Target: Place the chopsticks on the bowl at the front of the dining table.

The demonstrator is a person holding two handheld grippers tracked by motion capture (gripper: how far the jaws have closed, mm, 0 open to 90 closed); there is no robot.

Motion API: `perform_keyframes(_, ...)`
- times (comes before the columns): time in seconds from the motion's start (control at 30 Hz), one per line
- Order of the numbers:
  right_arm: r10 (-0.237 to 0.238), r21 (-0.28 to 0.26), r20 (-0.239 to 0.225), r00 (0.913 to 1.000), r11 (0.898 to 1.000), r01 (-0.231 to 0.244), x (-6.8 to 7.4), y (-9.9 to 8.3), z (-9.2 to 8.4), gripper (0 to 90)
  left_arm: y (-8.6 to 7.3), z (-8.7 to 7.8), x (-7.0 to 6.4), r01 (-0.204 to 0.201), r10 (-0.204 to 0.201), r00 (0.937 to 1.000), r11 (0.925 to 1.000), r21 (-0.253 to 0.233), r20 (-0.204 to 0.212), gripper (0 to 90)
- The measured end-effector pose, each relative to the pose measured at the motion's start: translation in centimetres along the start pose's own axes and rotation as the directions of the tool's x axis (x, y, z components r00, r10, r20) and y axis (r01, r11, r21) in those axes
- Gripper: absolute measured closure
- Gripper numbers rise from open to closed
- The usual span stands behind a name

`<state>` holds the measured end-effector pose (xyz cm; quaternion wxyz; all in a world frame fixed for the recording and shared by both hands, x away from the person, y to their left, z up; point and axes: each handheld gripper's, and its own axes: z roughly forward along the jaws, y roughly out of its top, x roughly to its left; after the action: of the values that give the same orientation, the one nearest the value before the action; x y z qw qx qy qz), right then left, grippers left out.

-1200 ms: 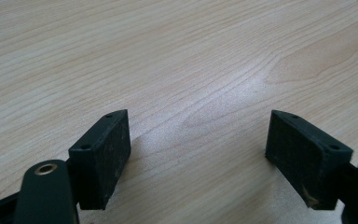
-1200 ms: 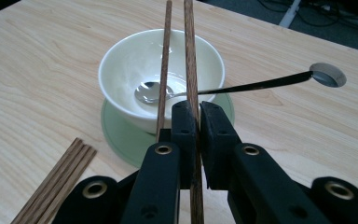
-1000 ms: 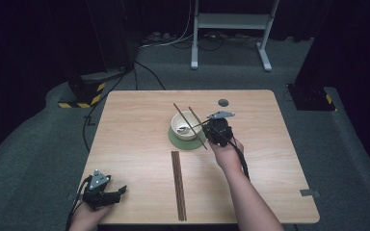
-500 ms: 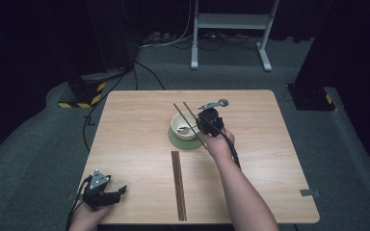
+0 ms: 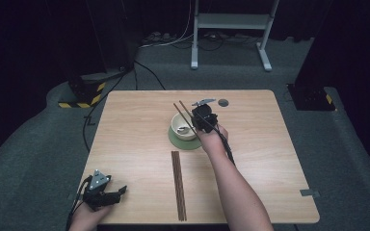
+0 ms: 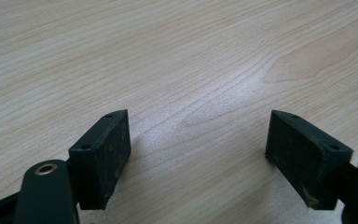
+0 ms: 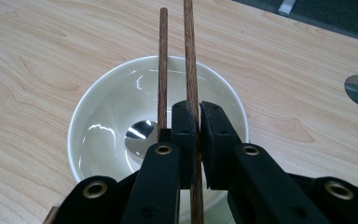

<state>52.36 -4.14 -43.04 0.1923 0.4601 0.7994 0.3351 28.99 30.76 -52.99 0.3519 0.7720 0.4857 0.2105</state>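
Right gripper (image 7: 198, 140) is clamping a pair of chopsticks (image 7: 189, 60), holding them over the white bowl (image 7: 102, 121), which is sitting on a green coaster (image 5: 179, 142) mid-table. Left gripper (image 6: 198, 158) is resting wide, nothing between pads, at the near-left table (image 5: 125, 125) corner.

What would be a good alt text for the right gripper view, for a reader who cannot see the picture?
Two black gripper jaws are closed on a brown wooden chopstick above a white bowl. A second chopstick runs beside it, along the outside of one jaw. The bowl stands on a light wooden table.
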Motion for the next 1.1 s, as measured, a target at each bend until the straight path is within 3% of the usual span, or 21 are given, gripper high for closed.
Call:
perform_keyframes(0.43,0.021,0.024,-0.008,0.9997,1.000,-0.021,0.2,0.3,1.7,84.8,0.0,0.0,0.0,0.001,-0.001,1.0000,1.0000,0.001,0.001,22.2)
perform_keyframes(1.1,0.022,0.040,-0.015,0.9996,0.999,-0.021,0.7,0.8,2.6,84.5,0.0,0.0,0.0,-0.006,0.006,1.0000,1.0000,0.000,0.002,22.3)
